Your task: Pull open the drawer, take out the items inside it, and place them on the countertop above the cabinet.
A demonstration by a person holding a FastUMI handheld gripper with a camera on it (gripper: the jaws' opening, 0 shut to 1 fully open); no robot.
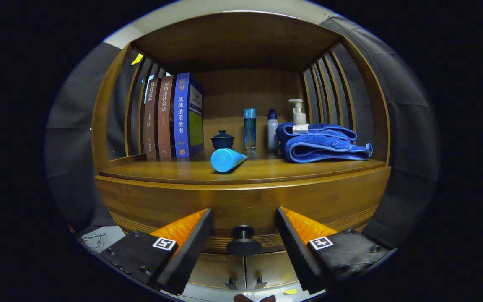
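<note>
Gripper view: your tongs (244, 235) gape wide around the drawer knob (243, 242); drawer front (241, 205) looks shut, blue tube (227, 160) on counter (174, 170). Opening or just reclosed — unclear.

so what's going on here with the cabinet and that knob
A person's handheld tool sits open in front of a wooden cabinet, its fingers either side of the dark drawer knob without touching it. The drawer looks closed. On the countertop above lie a blue tube, books, a small lidded cup, bottles and a folded blue towel. This fits either a drawer about to be pulled or one emptied and shut again.
</note>
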